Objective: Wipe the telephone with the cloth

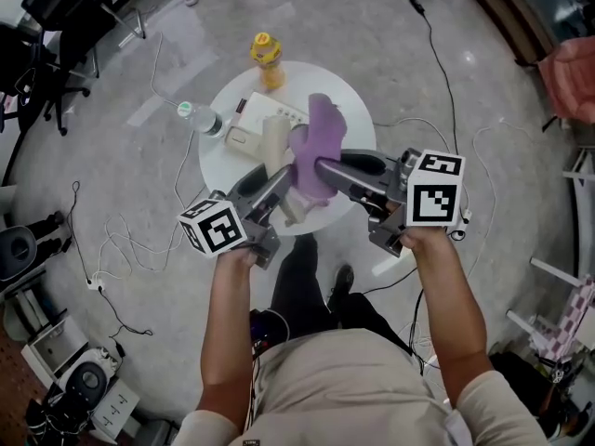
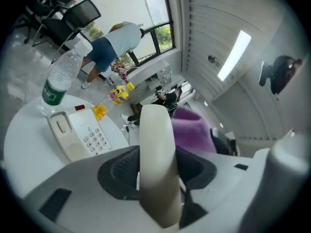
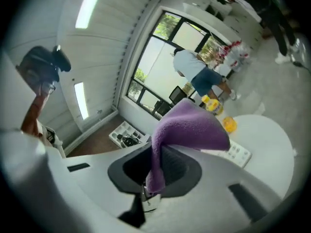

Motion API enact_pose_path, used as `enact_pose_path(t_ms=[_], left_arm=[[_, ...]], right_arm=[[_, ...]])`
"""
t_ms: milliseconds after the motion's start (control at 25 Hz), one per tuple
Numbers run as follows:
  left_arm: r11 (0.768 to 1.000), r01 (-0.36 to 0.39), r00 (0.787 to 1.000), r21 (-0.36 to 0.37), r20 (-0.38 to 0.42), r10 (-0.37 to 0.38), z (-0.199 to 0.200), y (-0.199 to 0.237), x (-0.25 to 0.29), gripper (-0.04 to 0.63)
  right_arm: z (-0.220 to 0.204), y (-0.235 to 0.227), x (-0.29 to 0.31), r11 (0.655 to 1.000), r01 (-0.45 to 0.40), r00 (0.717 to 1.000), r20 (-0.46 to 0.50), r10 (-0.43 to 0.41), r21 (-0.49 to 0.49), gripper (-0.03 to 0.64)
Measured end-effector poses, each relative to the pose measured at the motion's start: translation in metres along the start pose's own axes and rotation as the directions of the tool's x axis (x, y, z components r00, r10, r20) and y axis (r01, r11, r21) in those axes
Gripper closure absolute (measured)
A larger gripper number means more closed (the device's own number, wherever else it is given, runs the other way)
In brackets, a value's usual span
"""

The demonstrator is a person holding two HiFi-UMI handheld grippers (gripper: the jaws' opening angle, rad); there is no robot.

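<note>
The cream telephone base [image 1: 253, 122] lies on the round white table [image 1: 358, 110], its keypad showing in the left gripper view [image 2: 82, 137]. My left gripper [image 1: 275, 190] is shut on the cream handset [image 1: 276, 143], which stands lifted off the base and fills the left gripper view [image 2: 156, 164]. My right gripper [image 1: 323, 168] is shut on a purple cloth [image 1: 316, 142] that drapes over its jaws [image 3: 187, 130]. The cloth hangs against the right side of the handset. In the right gripper view an edge of the telephone base [image 3: 236, 152] shows behind the cloth.
A clear water bottle with a green label [image 1: 199, 119] lies at the table's left edge. A yellow bottle [image 1: 267, 57] stands at its far edge. Cables trail over the floor around the table. Chairs and equipment stand at the left, and a person stands beyond the table [image 2: 114, 45].
</note>
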State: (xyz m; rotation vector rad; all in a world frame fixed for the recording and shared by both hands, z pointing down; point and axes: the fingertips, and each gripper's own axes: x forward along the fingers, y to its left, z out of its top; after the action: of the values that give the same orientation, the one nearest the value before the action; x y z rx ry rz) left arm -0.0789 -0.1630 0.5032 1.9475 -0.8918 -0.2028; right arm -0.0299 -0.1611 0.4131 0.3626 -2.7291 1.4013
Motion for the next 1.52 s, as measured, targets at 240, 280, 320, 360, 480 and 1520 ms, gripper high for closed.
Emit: enact_pose_path(t_ms=[240, 280, 320, 360, 480, 1520], left_arm=[[0.954, -0.123, 0.972, 0.273, -0.159, 0.171, -0.019, -0.004, 0.006, 0.388], [0.939, -0.139, 0.963, 0.313, -0.178, 0.202, -0.023, -0.003, 0.005, 0.388], [0.924, -0.152, 0.953, 0.350, -0.195, 0.231, -0.026, -0.001, 0.005, 0.388], [0.910, -0.162, 0.944, 0.383, -0.209, 0.256, -0.029, 0.000, 0.005, 0.388], [0.881, -0.171, 0.925, 0.442, -0.236, 0.298, -0.035, 0.005, 0.006, 0.388], [0.637, -0.667, 0.638, -0.387, 0.144, 0.756, -0.018, 0.182, -0.019, 0.388]], right_arm=[[-0.018, 0.012, 0.059, 0.915, 0.084, 0.942, -0.268, -0.202, -0.394, 0.589], [-0.027, 0.007, 0.065, 0.884, 0.095, 0.912, -0.315, -0.262, -0.458, 0.589], [-0.034, 0.001, 0.068, 0.851, 0.105, 0.881, -0.350, -0.320, -0.515, 0.589], [-0.038, -0.006, 0.070, 0.820, 0.114, 0.852, -0.369, -0.371, -0.561, 0.589], [-0.036, -0.030, 0.070, 0.768, 0.166, 0.808, -0.361, -0.465, -0.619, 0.589], [0.021, -0.170, -0.038, 0.652, 0.598, 0.697, -0.099, -0.710, -0.466, 0.589]])
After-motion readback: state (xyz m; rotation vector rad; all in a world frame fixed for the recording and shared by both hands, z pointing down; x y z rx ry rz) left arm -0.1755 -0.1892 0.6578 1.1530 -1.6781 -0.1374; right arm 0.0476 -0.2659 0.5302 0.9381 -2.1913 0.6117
